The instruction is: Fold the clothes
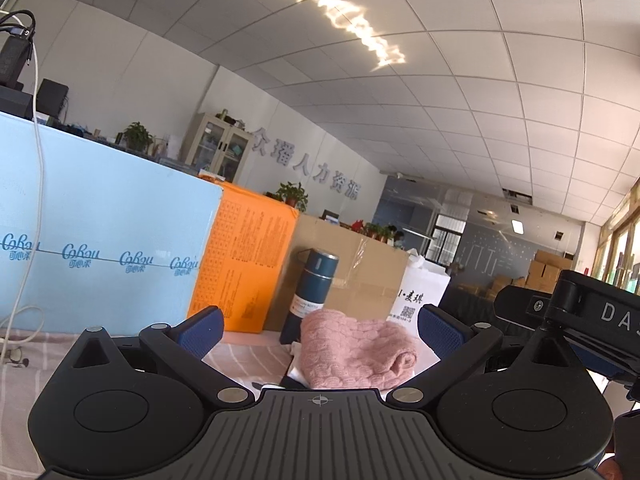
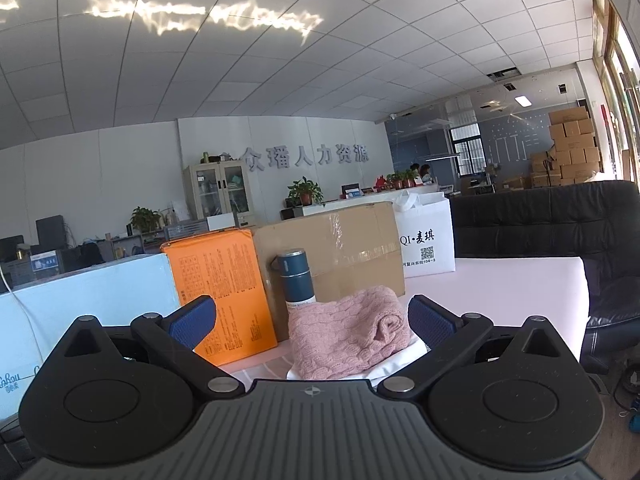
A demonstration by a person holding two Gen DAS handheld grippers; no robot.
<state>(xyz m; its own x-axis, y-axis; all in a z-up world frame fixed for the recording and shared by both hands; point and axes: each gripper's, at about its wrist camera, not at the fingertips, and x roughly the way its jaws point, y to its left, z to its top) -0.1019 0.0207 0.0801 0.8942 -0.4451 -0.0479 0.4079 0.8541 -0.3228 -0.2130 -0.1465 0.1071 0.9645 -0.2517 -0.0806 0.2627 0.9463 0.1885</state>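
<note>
We look out along both grippers at once, each held low over a counter [image 2: 520,292] covered in pale pink cloth. The left gripper [image 1: 320,330] has its jaws spread wide, blue pads facing each other, and nothing is between them. The right gripper [image 2: 312,320] is the same: jaws wide apart and holding nothing.

Ahead of both lies a pink knitted sweater [image 1: 356,352], folded into a thick bundle with its rolled edge toward our right. It rests on top of a white garment [image 2: 394,362], which sticks out beneath it. In the left view, something dark shows under the stack as well; we cannot tell what it is.

Just behind the sweater stands a dark teal flask [image 2: 295,276], upright. Behind that, a row of boxes lines the back of the counter: a light blue carton [image 1: 100,240] at left, an orange box [image 1: 244,264], then a brown cardboard box [image 2: 344,252], and a white shopping bag [image 2: 426,240] at the right end. The right gripper's black body [image 1: 580,312] shows at the edge of the left view.
</note>
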